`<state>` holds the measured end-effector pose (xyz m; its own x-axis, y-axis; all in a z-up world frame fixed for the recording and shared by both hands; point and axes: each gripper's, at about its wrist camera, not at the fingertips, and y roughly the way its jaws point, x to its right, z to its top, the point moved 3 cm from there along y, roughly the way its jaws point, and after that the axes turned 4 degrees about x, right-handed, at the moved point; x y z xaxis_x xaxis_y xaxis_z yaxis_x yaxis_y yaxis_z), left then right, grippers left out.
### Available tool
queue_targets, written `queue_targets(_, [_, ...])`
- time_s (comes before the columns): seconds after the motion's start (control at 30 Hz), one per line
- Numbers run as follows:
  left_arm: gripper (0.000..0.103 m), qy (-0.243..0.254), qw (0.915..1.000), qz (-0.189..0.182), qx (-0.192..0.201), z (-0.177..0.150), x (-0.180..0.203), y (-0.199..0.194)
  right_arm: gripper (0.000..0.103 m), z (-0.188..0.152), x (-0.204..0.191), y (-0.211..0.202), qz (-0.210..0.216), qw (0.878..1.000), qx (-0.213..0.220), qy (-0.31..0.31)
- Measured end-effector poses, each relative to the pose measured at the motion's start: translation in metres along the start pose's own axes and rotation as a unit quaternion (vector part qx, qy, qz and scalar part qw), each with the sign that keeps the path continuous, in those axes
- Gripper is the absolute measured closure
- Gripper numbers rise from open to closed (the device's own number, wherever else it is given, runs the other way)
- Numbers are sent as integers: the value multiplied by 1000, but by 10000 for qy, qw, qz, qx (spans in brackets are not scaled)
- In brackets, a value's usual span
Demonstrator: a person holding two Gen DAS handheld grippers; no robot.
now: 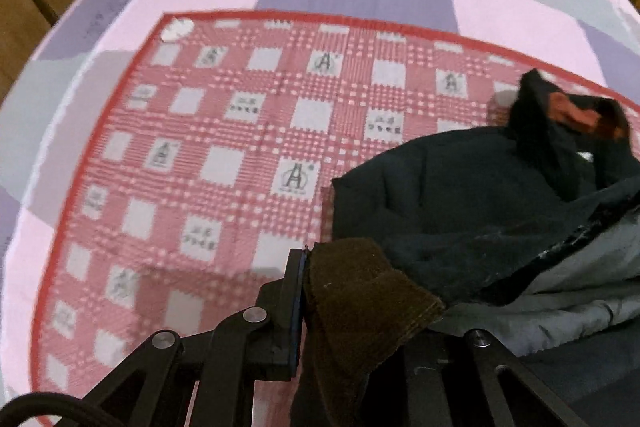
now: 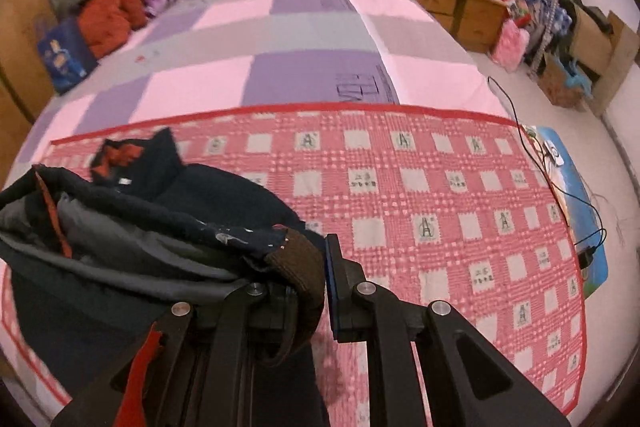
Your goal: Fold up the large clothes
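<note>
Bed [image 2: 304,27] with pink, grey and purple checked cover: broad flat support for a bulky garment. Red-and-white checked cloth [image 1: 224,131] spread flat over the near part of the bed: presumably a clean, bounded folding area.

Dark jacket [image 1: 460,195], bunched and partly lifted, over the near edge of the checked cloth, between the two claws: grey lining [image 2: 132,247] turned upward, collar with orange-red inner patch [image 1: 568,111] toward the far side. Not yet flat; fold judged barely begun.

Left claw [image 1: 320,307] clamped on a brown ribbed cuff [image 1: 360,291], blue-edged pad pressed against the knit on the left side, the opposite finger hidden beneath the fabric. Right claw [image 2: 312,279] likewise clamped on a brown cuff [image 2: 304,267], pad tight against its right side. Matching grips at firm cuff edges: probably chosen for symmetric control, so that the garment can be drawn apart and spread without slipping.
</note>
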<state>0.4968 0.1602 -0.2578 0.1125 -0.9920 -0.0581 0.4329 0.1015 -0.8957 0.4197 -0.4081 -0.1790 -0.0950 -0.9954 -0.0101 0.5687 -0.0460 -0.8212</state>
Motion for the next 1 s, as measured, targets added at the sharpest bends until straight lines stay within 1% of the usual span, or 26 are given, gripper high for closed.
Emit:
queue_targets(0.1, [89, 71, 9998, -31, -198, 6, 5, 29, 90, 2, -1, 26, -145, 9998, -123, -38])
queue_targets(0.2, [89, 88, 9994, -76, -313, 15, 9, 53, 90, 7, 0, 54, -270, 9993, -268, 61])
queue_targets(0.37, [88, 119, 9992, -210, -324, 32, 11, 73, 90, 15, 2, 82, -470, 9980, -311, 277])
queue_targets(0.47, [87, 181, 9991, -183, -327, 40, 15, 84, 90, 21, -1, 94, -595, 9975, -334, 194])
queue_targets(0.53, [87, 147, 9990, -135, -403, 39, 16, 95, 90, 24, -3, 102, -674, 9970, -354, 163])
queue_targets(0.6, [84, 281, 9986, -33, -450, 36, 20, 103, 89, 24, -5, 112, -740, 9961, -435, 180])
queue_targets(0.67, [83, 579, 9975, 28, -393, 30, 28, 107, 89, 18, -8, 123, -833, 9949, -566, 99])
queue_targets(0.7, [72, 677, 9970, 86, -366, 28, 29, 106, 89, 14, -10, 126, -847, 9945, -608, 60])
queue_targets(0.73, [65, 732, 9966, 157, -338, 28, 29, 106, 89, 13, -10, 127, -857, 9944, -623, 30])
queue_targets(0.77, [51, 773, 9963, 249, -271, 29, 24, 103, 88, 12, -11, 128, -861, 9944, -606, -23])
queue_targets(0.8, [40, 739, 9967, 222, -248, 30, 19, 101, 88, 11, -12, 128, -853, 9945, -598, -89])
queue_targets(0.83, [35, 641, 9976, 113, -213, 33, 13, 98, 87, 11, -13, 128, -832, 9944, -621, -177])
queue_targets(0.87, [28, 475, 9987, -59, -152, 35, 3, 91, 87, 11, -13, 127, -808, 9943, -651, -238])
queue_targets(0.9, [27, 390, 9990, -183, -120, 37, -1, 88, 86, 13, -13, 125, -754, 9943, -697, -303])
queue_targets(0.97, [25, 148, 9983, -554, -34, 39, -12, 73, 81, 16, -12, 118, -676, 9942, -739, -395])
queue_targets(1.0, [25, 100, 9978, -655, -18, 39, -14, 68, 74, 19, -11, 111, -629, 9946, -700, -433])
